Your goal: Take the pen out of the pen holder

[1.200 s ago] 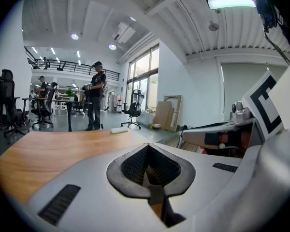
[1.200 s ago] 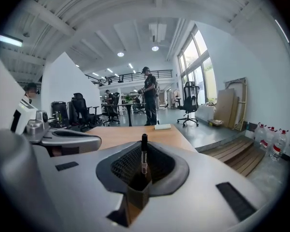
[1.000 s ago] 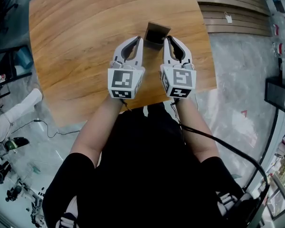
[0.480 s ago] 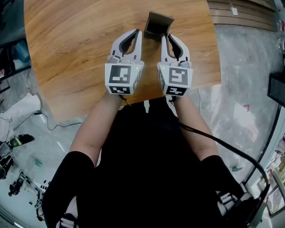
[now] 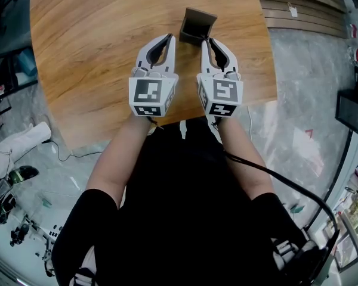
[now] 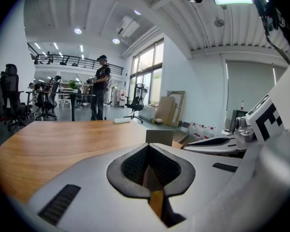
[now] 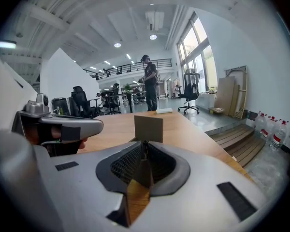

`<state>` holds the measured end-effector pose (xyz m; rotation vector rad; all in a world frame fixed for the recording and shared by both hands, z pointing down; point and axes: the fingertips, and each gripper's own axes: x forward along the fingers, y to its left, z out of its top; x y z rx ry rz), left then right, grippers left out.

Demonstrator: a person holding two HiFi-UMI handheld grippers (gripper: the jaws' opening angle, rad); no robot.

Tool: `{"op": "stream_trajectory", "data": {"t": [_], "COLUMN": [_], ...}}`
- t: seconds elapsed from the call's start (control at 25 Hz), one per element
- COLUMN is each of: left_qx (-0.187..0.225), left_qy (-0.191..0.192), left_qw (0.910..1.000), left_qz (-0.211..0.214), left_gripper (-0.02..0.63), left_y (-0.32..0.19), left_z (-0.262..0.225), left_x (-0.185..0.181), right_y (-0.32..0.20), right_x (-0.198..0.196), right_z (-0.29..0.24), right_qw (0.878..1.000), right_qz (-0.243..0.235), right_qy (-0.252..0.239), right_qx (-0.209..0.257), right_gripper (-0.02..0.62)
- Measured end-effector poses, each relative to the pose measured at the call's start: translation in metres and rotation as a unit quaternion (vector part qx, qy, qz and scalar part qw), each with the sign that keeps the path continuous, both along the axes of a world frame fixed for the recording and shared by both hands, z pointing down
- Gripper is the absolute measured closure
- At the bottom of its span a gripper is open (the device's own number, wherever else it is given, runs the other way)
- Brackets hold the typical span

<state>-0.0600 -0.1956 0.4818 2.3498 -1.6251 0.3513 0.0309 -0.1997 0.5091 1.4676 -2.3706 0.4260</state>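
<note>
Wood-grain table [image 5: 95, 52] fills the far half of the head view, with grey floor and cables around it. The pen holder [image 5: 198, 26], a small dark square box, stands near the table's far edge, roughly in the middle.

Over the last second the two grippers have kept their side-by-side pose while the holder has slid a little farther up the head view. The tips, which flanked its near corners a second ago, now sit just at its near side. The left gripper [image 5: 167, 37] points at the holder's near left corner and the right gripper [image 5: 206, 40] at its near right corner.

Neither claw has changed its bite. In the left gripper view the jaws of the left gripper [image 6: 148, 147] meet at their tips, with only bare table showing through the gap between the pads. The right gripper [image 7: 145, 142] is the same, closed on nothing, with the holder [image 7: 149, 128] straight ahead of it.

No pen shows above the holder's rim in any view, and its inside is too dark to read. I judge the task barely begun: a claw would have to open and come over the rim before anything can be pulled out.
</note>
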Motion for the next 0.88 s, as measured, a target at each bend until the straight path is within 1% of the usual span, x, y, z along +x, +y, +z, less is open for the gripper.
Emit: {"op": "stream_trajectory", "data": {"t": [0.16, 0.32, 0.44, 0.6, 0.72, 0.88], "left_qx": [0.000, 0.021, 0.046, 0.093, 0.118, 0.143], "left_qy": [0.000, -0.002, -0.003, -0.008, -0.002, -0.001], "left_qw": [1.0000, 0.9998, 0.9989, 0.9956, 0.9930, 0.9897], "left_qz": [-0.002, 0.004, 0.006, 0.008, 0.003, 0.002], "left_gripper": [0.606, 0.606, 0.606, 0.606, 0.606, 0.606], "left_y": [0.005, 0.001, -0.001, -0.005, -0.004, 0.005], "left_z": [-0.003, -0.023, -0.052, -0.104, -0.137, -0.163], "left_x": [0.001, 0.007, 0.013, 0.015, 0.015, 0.020], "right_y": [0.003, -0.001, -0.002, -0.002, 0.003, 0.010], "right_x": [0.000, 0.009, 0.017, 0.019, 0.014, 0.005], "right_z": [-0.012, -0.044, -0.081, -0.142, -0.180, -0.212], "right_qw": [1.000, 0.999, 0.997, 0.991, 0.984, 0.975], "right_qz": [0.002, 0.011, 0.011, 0.003, -0.015, -0.045], "right_qy": [-0.002, -0.017, -0.024, -0.035, -0.048, -0.059], "right_qx": [0.012, 0.038, 0.071, 0.133, 0.172, 0.209], "right_gripper": [0.578, 0.578, 0.578, 0.578, 0.580, 0.580]}}
